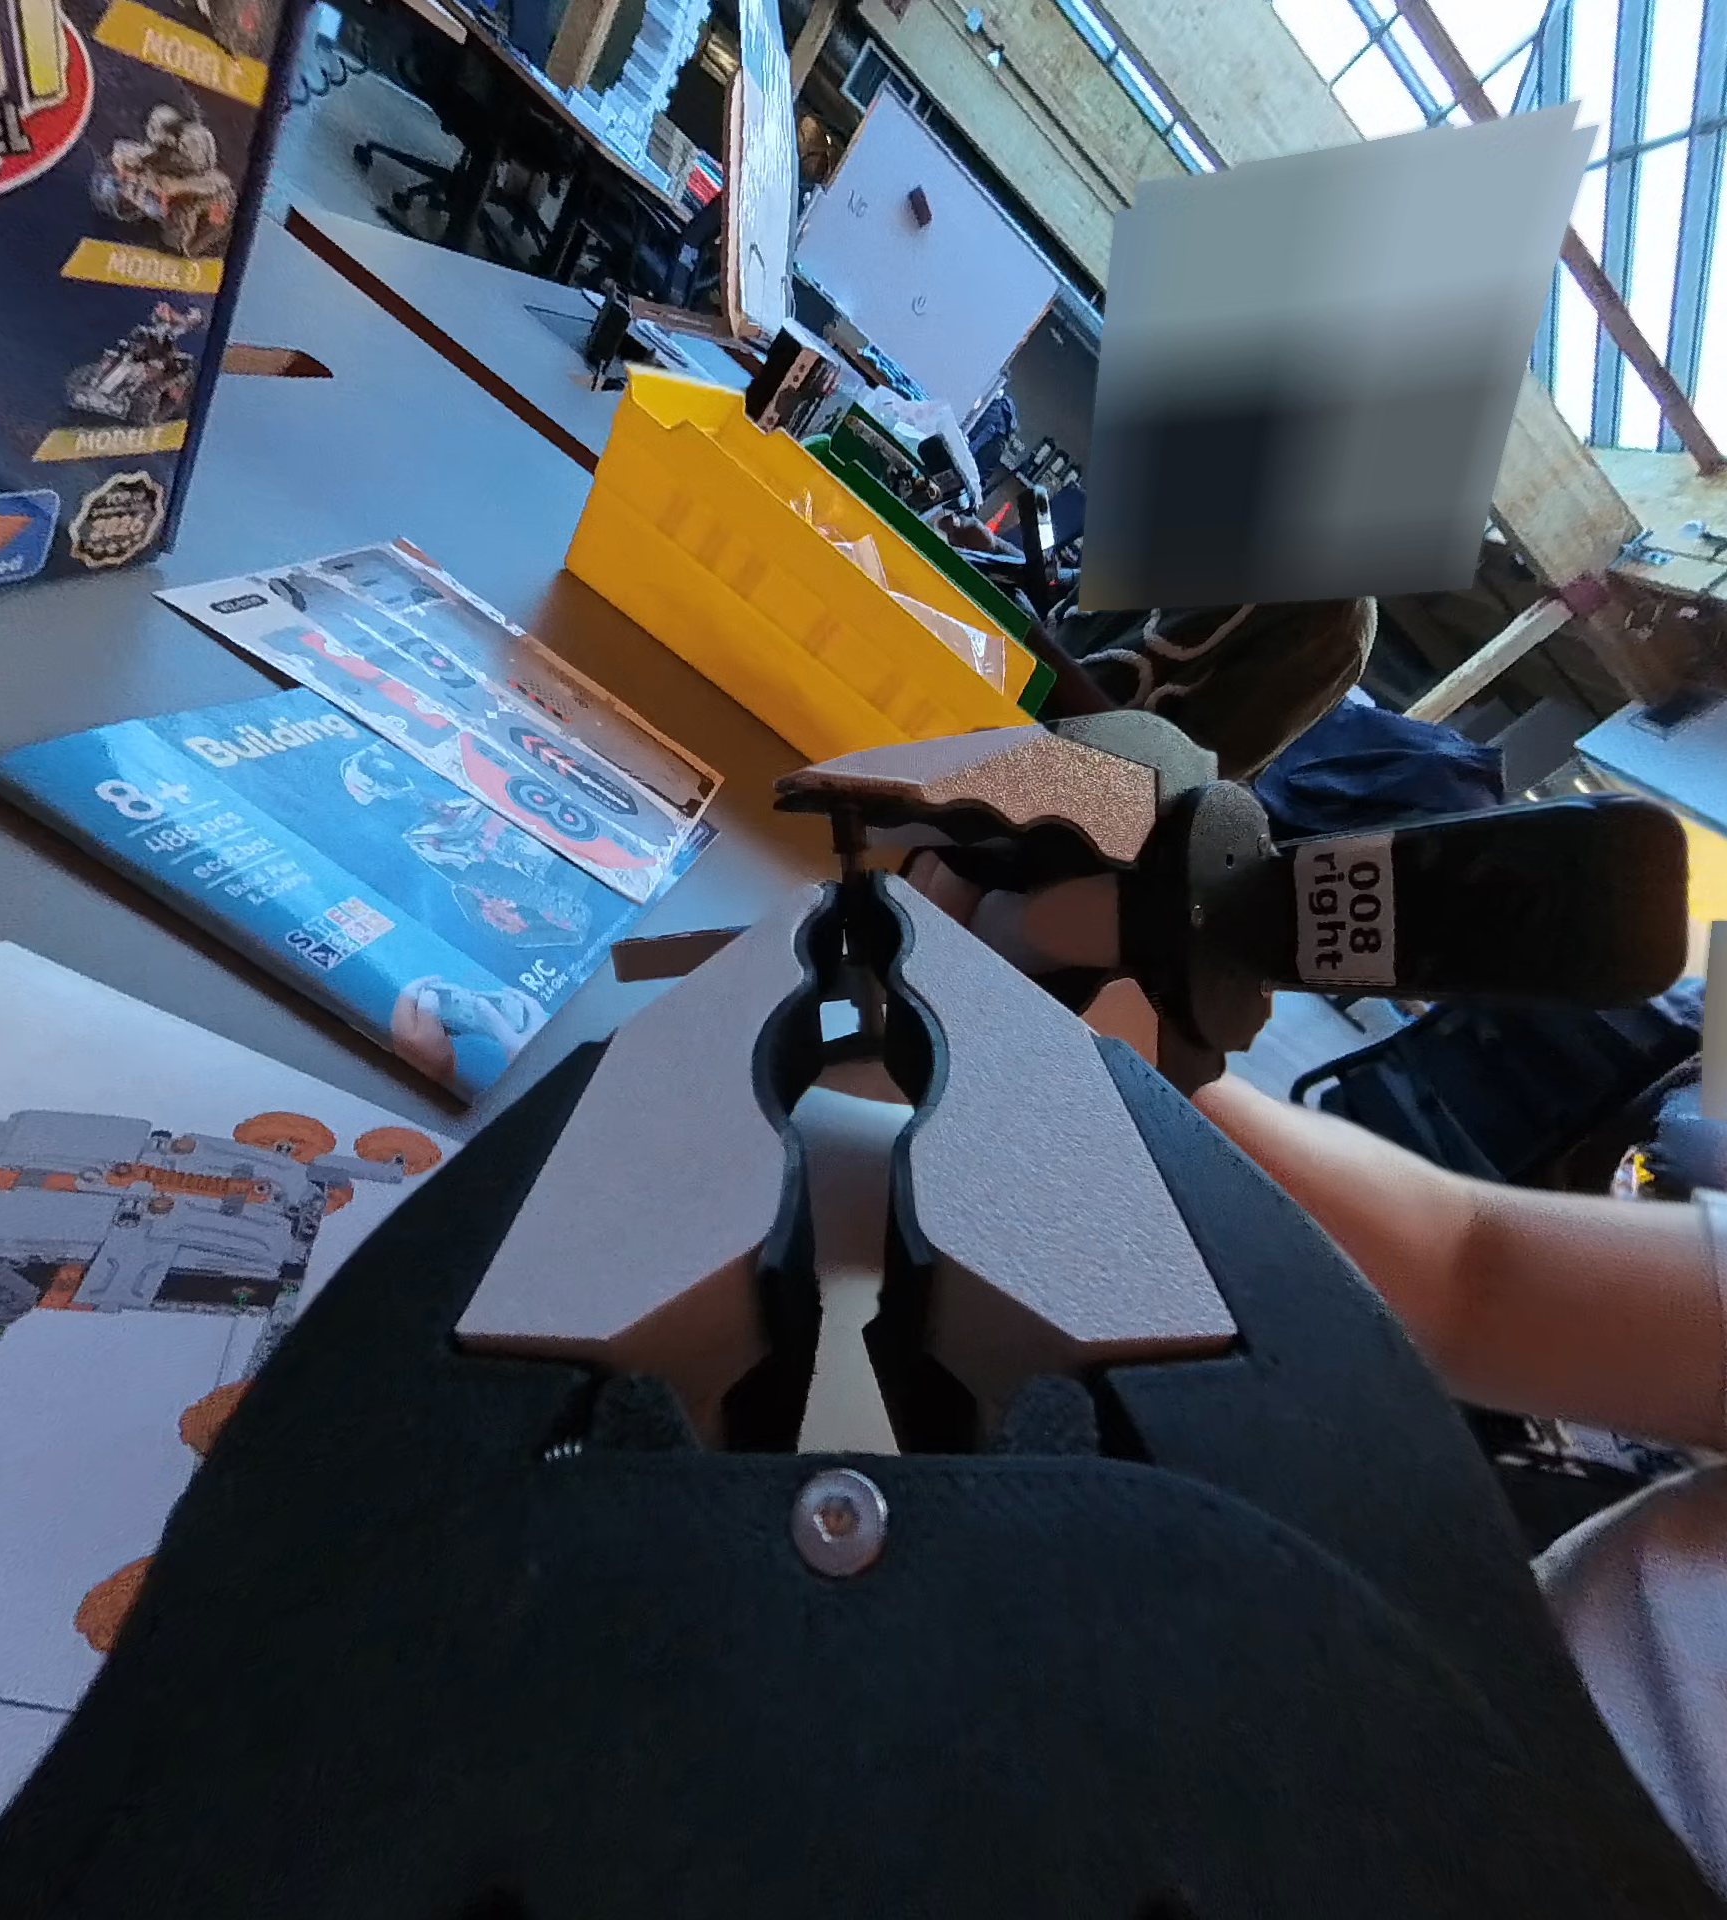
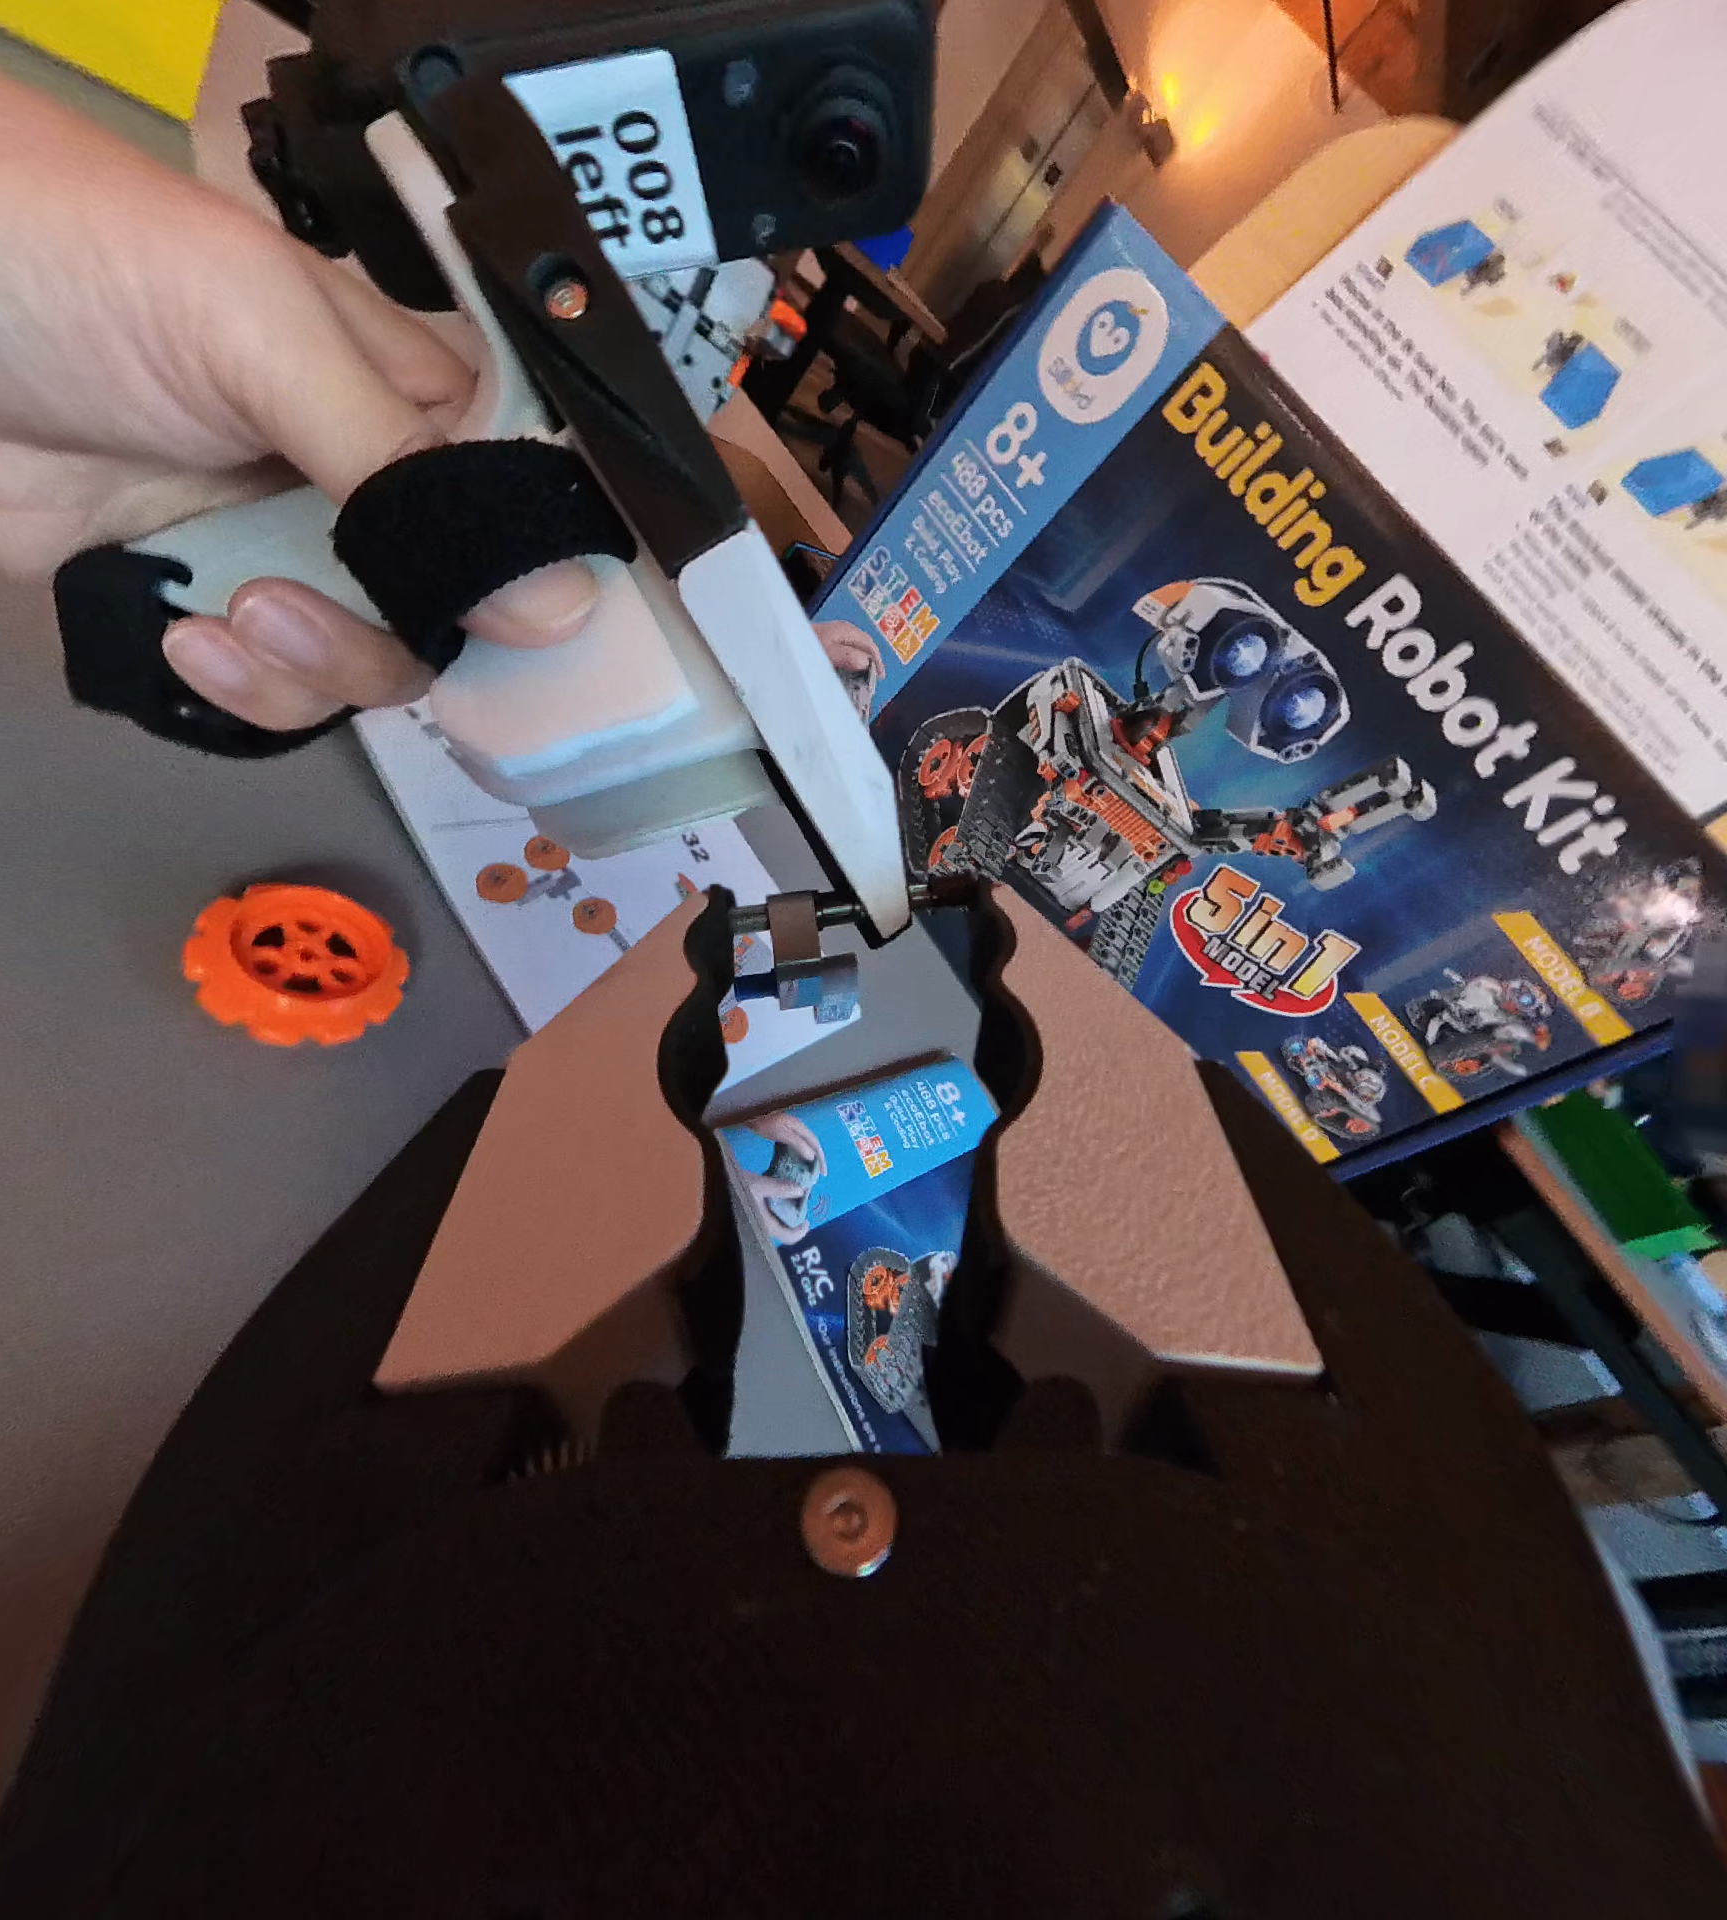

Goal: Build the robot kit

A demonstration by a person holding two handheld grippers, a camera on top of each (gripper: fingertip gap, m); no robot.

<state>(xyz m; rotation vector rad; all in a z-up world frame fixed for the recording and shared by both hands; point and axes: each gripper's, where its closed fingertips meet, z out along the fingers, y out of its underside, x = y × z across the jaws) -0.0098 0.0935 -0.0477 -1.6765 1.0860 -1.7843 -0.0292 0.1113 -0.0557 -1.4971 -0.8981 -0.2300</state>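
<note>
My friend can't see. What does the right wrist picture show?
Two grippers meet over a grey table: the right gripper and the left gripper both pinch a small axle piece. An orange wheel lies nearby, and a robot kit box stands behind.

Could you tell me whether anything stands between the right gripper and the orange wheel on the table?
Nothing visible stands on the table between the right gripper and the orange wheel; only a flat instruction sheet lies there. The right gripper is shut on a grey axle piece, which the left gripper also grips.
</note>
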